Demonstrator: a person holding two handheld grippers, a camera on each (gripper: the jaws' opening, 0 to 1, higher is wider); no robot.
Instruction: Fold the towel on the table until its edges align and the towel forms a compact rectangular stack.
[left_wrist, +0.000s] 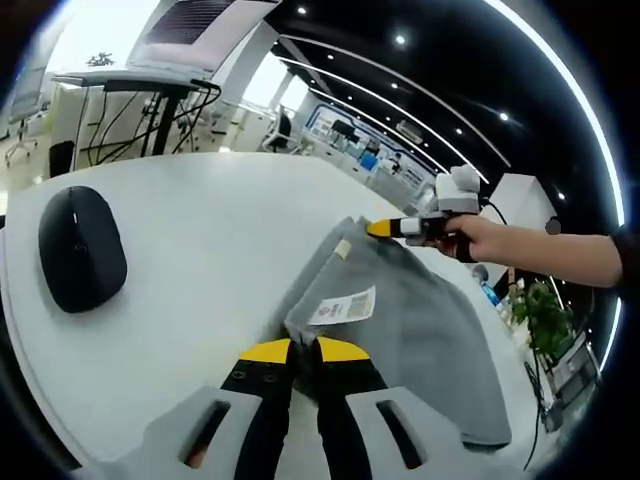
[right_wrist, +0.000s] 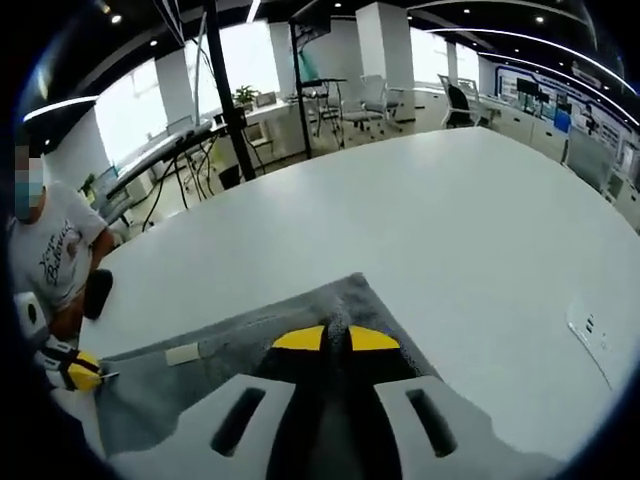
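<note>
My left gripper (left_wrist: 304, 350) has its yellow-tipped jaws pressed together on the near corner of the towel (left_wrist: 420, 320), the grey cloth pinched between them just below the white label (left_wrist: 343, 306). In the left gripper view my right gripper (left_wrist: 384, 228) reaches in from the far side of the towel and meets its far corner, beside a small tag (left_wrist: 344, 249).

In the right gripper view, my right gripper (right_wrist: 335, 340) likewise has its jaws drawn together on a raised corner of the towel (right_wrist: 250, 350), with the cloth peaking up between the tips. My left gripper (right_wrist: 88, 375) appears at the towel's opposite corner, near the small tag (right_wrist: 182, 353).

The towel lies on the white table (left_wrist: 220, 240), already doubled at least once by the look of its layered edge. A black mouse (left_wrist: 82, 248) sits on the table well apart from the towel, on the side away from my right gripper.

Step in hand, as I judge it: both corners of one edge are gripped, ready for a fold. The next move calls for lifting both corners together, carrying them across the towel to the opposite edge, and keeping the edge taut so the corners land matched.
</note>
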